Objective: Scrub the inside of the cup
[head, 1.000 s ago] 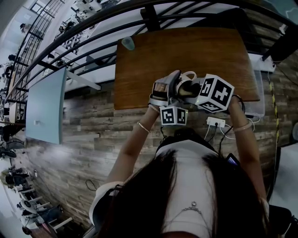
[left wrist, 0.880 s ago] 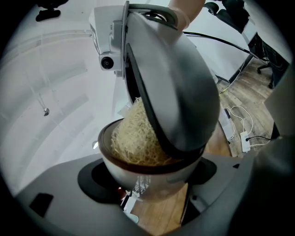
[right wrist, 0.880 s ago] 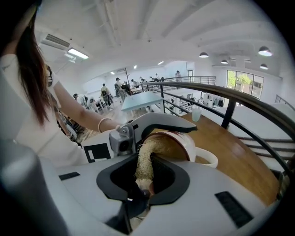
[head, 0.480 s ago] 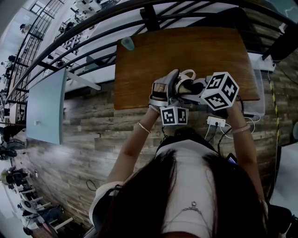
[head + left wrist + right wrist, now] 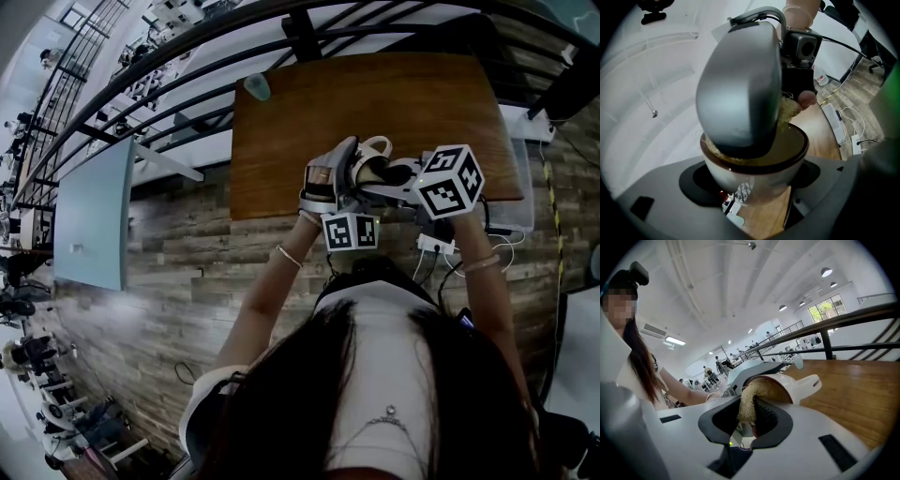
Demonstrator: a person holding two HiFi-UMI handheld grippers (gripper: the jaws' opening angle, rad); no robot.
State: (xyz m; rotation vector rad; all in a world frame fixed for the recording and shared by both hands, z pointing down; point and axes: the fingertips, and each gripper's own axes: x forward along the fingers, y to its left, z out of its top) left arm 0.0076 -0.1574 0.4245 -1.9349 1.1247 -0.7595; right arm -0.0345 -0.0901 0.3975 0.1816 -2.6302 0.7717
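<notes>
Wood tabletop (image 5: 375, 103) by a railing (image 5: 187, 52), everything held up over its near edge. Left tongs (image 5: 754, 187) are clamped on the cup (image 5: 740, 173), its mouth tipped toward the right tongs (image 5: 752, 420). Those are pinched nearly shut on a scratchy sponge (image 5: 747, 401) stuffed inside it. Cup's probably stiff, glazed, slick and breakable, so I'd grip the body, not the handle (image 5: 813, 380).

Open office hall, mezzanine railing (image 5: 843, 320), ceiling lights (image 5: 826, 272) (people (image 5: 712, 373) beyond)

Long dark hair (image 5: 309, 403), white top (image 5: 375, 314), wrist bracelets (image 5: 289, 256), grey left tool (image 5: 752, 185), grey right tool (image 5: 750, 416), black-and-white marker cubes (image 5: 448, 181)
</notes>
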